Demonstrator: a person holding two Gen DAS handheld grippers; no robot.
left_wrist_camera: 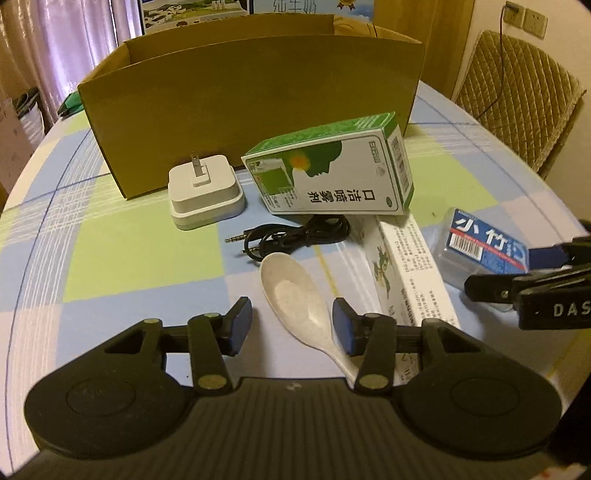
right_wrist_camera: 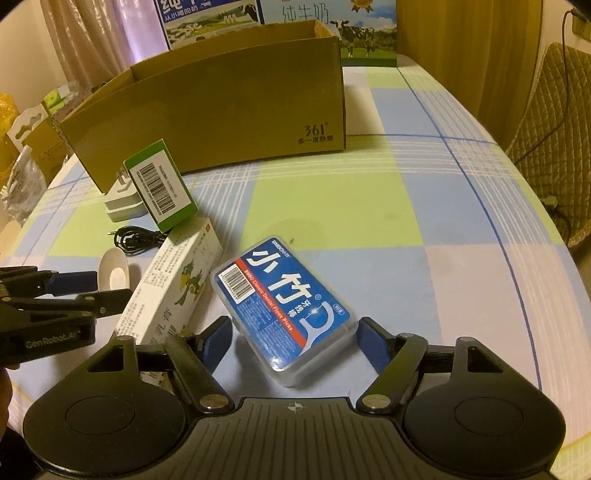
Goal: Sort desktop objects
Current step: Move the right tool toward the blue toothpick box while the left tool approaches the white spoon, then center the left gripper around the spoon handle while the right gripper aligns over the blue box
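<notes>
A cream spoon (left_wrist_camera: 295, 295) lies on the checked tablecloth, its handle running between the fingers of my open left gripper (left_wrist_camera: 291, 325) and close to the right pad. Beyond it are a black audio cable (left_wrist_camera: 295, 236), a white plug adapter (left_wrist_camera: 205, 192) and a green-and-white spray box (left_wrist_camera: 332, 170). A long white box (left_wrist_camera: 410, 266) lies to the right. In the right wrist view a clear floss-pick case with a blue label (right_wrist_camera: 284, 302) sits between the wide-open fingers of my right gripper (right_wrist_camera: 295, 339), untouched by either pad. The open brown cardboard box (right_wrist_camera: 221, 99) stands behind.
Milk cartons (right_wrist_camera: 229, 14) stand behind the cardboard box. A quilted chair (left_wrist_camera: 517, 96) with a cable sits past the table's right edge. Bags and boxes (right_wrist_camera: 26, 147) crowd the far left. The tablecloth (right_wrist_camera: 406, 221) to the right of the floss case is bare.
</notes>
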